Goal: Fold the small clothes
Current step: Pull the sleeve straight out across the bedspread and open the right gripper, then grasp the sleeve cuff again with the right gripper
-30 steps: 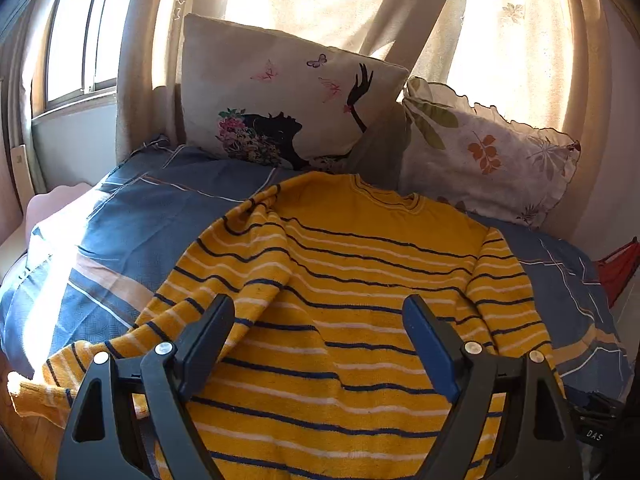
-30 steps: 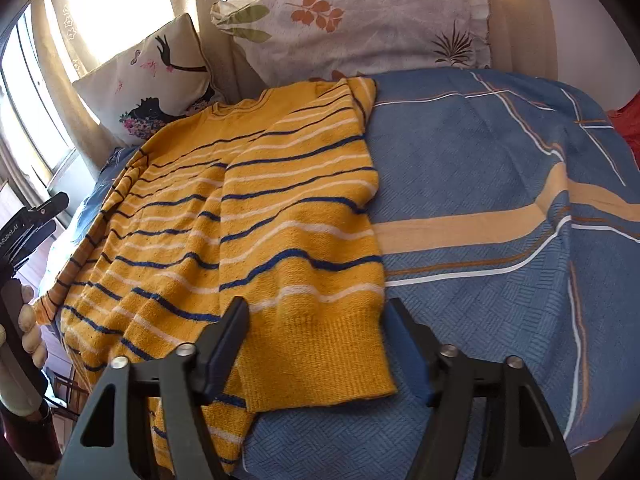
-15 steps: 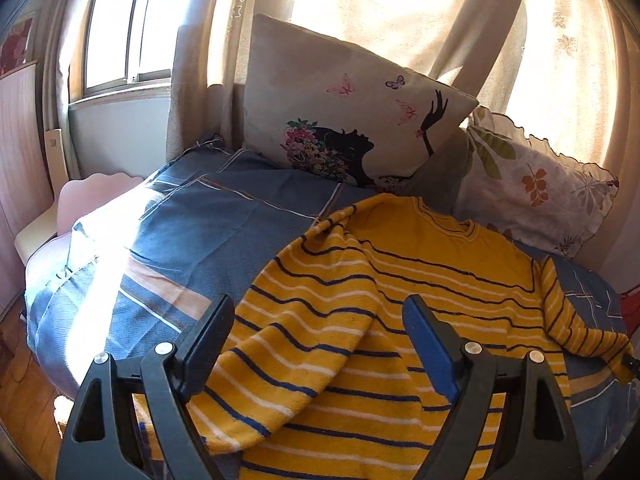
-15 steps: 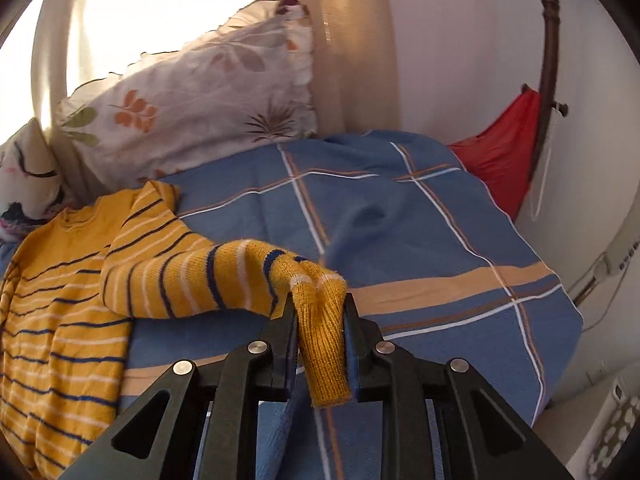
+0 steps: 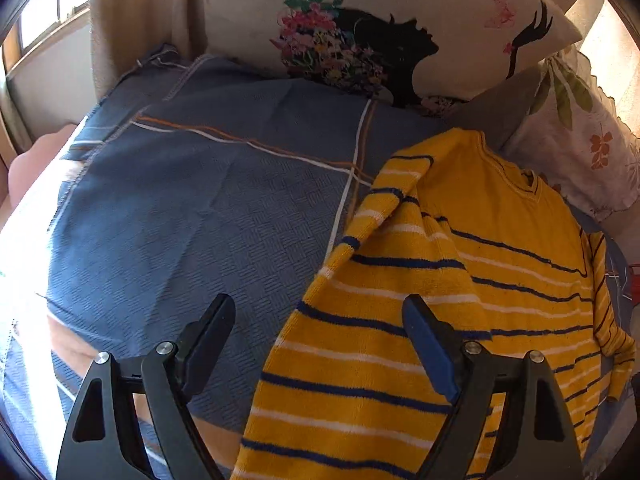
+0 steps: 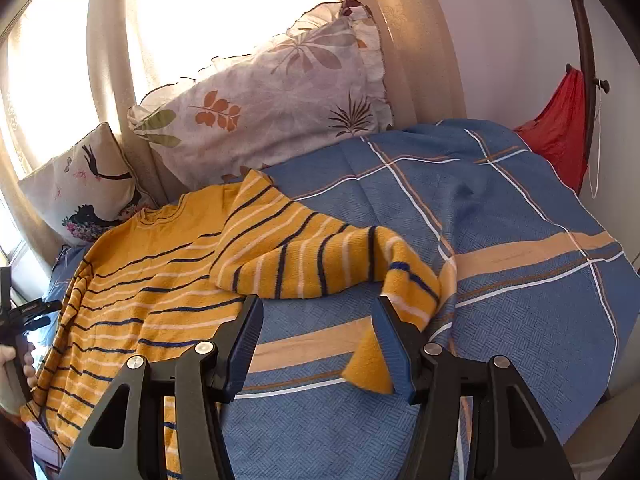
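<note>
- While its jaws, just opening, stood spread, the right gripper (image 6: 318, 344) hovered over the sleeve cuff (image 6: 370, 372), which lay against the inner face of one jaw, unpinched.
- The left gripper (image 5: 320, 340), jaws wide though just narrowing, held nothing; the other sleeve (image 5: 360, 240) lay between them.
- The yellow striped sweater (image 6: 160, 276) lay flat on the blue bed cover (image 6: 500, 280), collar toward the pillows (image 6: 272, 100), long axis running from pillows to the near edge; the right sleeve stretched sideways.

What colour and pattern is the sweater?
Yellow sweater with navy and white stripes; clearest in the right wrist view.
</note>
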Available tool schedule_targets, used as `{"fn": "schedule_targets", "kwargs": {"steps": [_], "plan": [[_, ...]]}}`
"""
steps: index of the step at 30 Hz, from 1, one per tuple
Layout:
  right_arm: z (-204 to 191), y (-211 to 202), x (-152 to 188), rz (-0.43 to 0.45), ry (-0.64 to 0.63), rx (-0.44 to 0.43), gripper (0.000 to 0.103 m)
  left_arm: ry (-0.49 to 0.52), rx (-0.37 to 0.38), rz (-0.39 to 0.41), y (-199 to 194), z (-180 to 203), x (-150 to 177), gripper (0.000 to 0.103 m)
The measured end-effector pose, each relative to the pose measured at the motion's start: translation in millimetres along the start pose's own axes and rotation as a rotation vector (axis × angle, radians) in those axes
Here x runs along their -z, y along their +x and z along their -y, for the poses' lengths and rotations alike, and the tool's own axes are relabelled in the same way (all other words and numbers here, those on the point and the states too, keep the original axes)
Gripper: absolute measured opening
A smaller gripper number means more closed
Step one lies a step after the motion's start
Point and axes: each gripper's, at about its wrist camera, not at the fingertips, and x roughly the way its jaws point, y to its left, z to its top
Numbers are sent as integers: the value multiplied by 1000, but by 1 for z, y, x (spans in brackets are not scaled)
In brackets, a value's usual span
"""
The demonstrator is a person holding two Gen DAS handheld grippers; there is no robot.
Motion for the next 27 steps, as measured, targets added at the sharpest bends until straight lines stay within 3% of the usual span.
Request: {"fn": "schedule_targets", "kwargs": {"steps": [1,2,3,5,10,13,22,27], "plan": [[-4,-1,1,5,-12,1,62,2,13,-29,8,0,-3,65],[-7,-3,1,10,-22,3,62,20,13,-1,5,3,-7,51],[-9,-3,2,14,-32,5,62,18,46,-26,5,3,-10,1],[-11,-4,3,19,-49,17,62,-17,46,-30,-1,-1,-19,3],[-11,6,5,-9,-42,22,62,13,-269,95,-18,-13,-56,3],[-13,14,6,-33,-35,20,62,14,-377,117,-14,-16,-71,9],[-26,26,14,-106,-19,-112,64,6,-286,174,-47,-14,-40,21],[-37,32,30,-173,-15,-242,64,-35,-145,189,-95,-25,10,33]]}}
